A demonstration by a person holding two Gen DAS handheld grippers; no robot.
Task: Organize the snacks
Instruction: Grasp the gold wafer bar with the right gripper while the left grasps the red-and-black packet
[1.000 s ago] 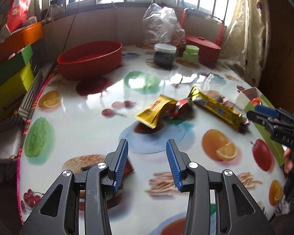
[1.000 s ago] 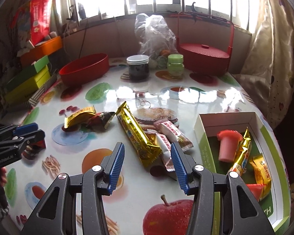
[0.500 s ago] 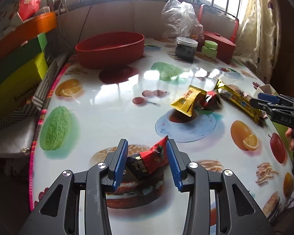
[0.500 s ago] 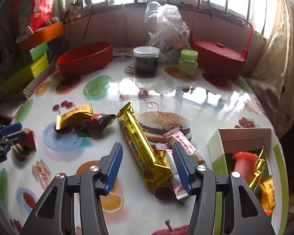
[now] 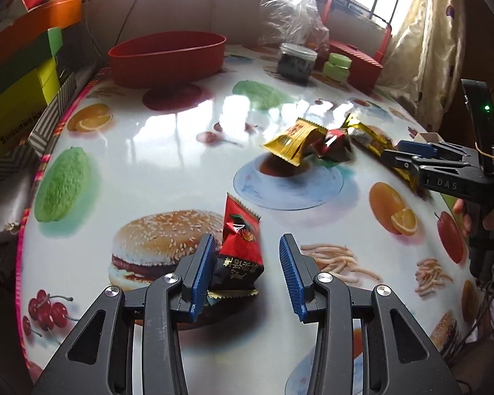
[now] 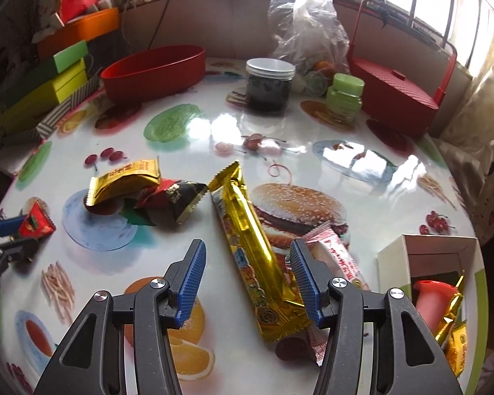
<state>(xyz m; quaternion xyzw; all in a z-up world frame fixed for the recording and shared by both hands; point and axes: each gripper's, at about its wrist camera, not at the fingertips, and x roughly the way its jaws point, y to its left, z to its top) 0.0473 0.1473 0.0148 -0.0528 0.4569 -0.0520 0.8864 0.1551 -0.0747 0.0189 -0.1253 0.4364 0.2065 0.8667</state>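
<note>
A small red snack packet (image 5: 240, 240) lies on the fruit-print table (image 5: 168, 151) between the fingers of my left gripper (image 5: 247, 247). It touches the left pad, with a gap to the right pad, so the jaws are open. My right gripper (image 6: 247, 250) is open and straddles a long gold bar (image 6: 237, 204) without pressing it. Pink-and-white packets (image 6: 339, 260) lie beside its right finger. A yellow packet (image 6: 125, 181) and a dark packet (image 6: 178, 197) lie to the left. A white-and-green box (image 6: 395, 256) at the right holds several snacks.
At the back stand a red oval bowl (image 6: 154, 69), a dark jar (image 6: 270, 82), a green jar (image 6: 345, 93), a red lidded basket (image 6: 395, 95) and a plastic bag (image 6: 306, 23). Stacked coloured boxes (image 6: 59, 82) line the left edge.
My left gripper has come down around the red packet, which has turned lengthwise between its fingers. My right gripper has moved forward and lower over the gold bar, its jaws slightly wider.
</note>
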